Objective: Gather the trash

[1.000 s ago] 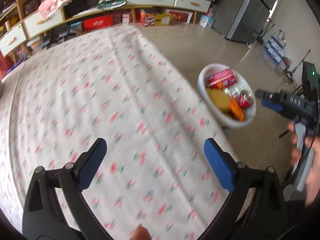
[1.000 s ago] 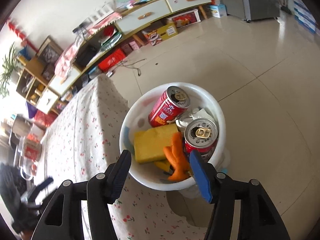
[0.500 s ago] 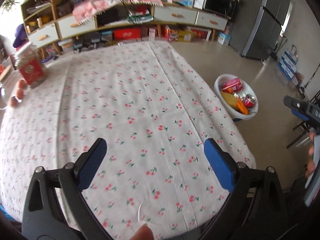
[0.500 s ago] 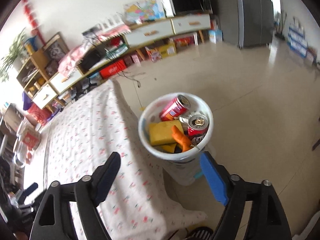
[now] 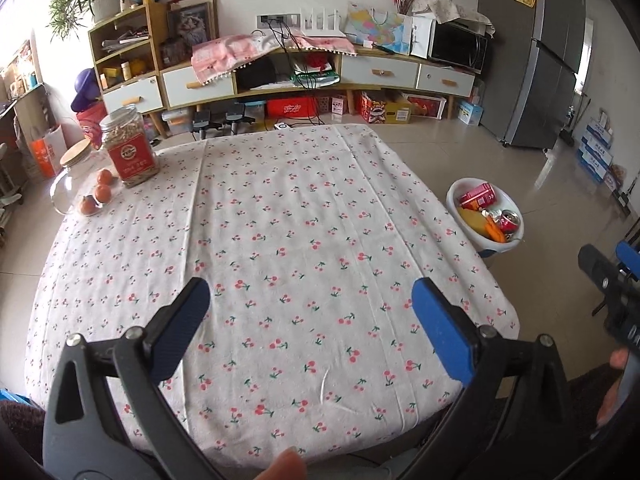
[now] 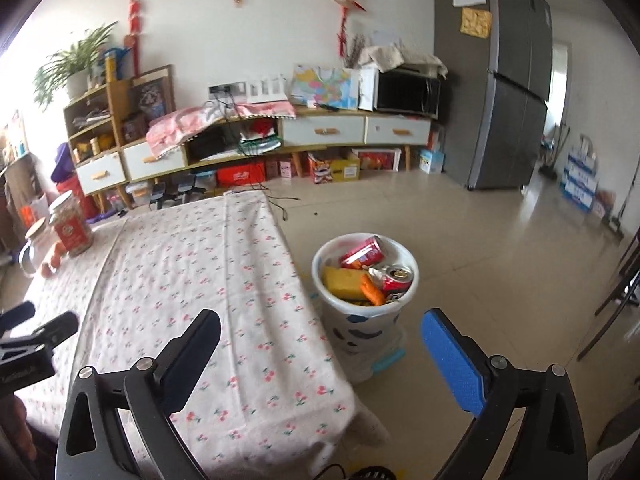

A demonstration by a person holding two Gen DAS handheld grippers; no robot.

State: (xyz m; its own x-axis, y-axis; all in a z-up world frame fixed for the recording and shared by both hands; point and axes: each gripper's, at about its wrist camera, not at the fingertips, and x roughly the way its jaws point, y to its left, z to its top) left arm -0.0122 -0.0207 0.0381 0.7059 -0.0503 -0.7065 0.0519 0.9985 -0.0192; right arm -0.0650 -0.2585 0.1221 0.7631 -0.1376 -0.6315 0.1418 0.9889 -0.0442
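Cherry-print tablecloth (image 5: 280, 220) is scanned for leftovers (bin (image 6: 414, 280), lower right, is full); left gripper (image 5: 310, 312) and right gripper (image 6: 320, 344) are held spread, empty.

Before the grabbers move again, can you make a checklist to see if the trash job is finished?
1. Left gripper empty, jaws apart: ok.
2. Right gripper empty, jaws apart: ok.
3. Trash sits inside the bin, with cans, a yellow sponge and orange scraps: ok.
4. Bin upright on the floor beside the table: ok.
5. No loose trash on the tablecloth: ok as far as both views show.
6. Jar and small oranges at the far corner, trash or not: cannot tell.
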